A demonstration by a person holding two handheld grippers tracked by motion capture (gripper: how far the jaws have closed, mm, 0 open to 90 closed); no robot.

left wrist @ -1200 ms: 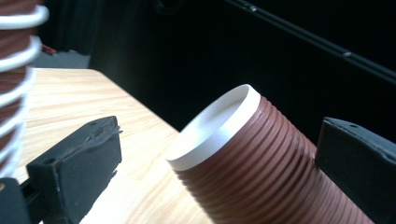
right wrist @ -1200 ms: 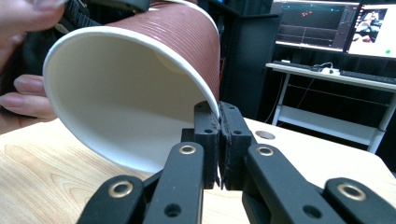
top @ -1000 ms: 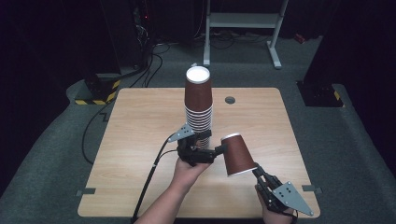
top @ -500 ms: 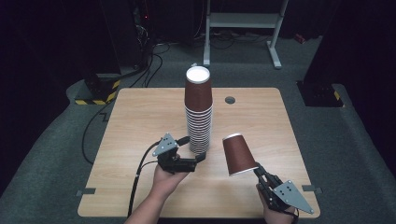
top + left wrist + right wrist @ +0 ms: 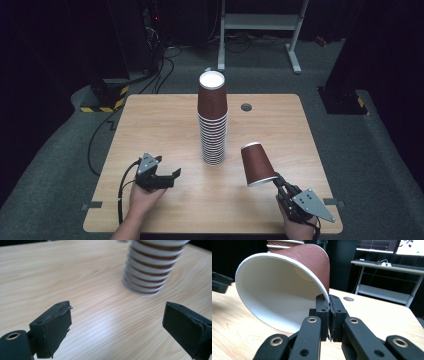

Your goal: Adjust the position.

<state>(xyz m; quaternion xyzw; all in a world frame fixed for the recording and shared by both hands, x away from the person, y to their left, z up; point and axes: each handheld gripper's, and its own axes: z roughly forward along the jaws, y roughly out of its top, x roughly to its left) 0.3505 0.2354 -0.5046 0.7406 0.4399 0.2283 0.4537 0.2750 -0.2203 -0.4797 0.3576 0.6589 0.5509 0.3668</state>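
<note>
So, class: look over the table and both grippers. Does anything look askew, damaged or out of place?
One thing stands out: a single brown cup is held tilted in the air, pinched by its rim in the right gripper, apart from the stack of cups. The stack stands upright and looks undamaged. The left gripper is open, holding nothing.

We see a tall stack of inverted brown ribbed paper cups (image 5: 212,122) upright mid-bench (image 5: 150,130); right of the stack, a single brown cup (image 5: 257,164) hangs tilted, rim pinched.
</note>
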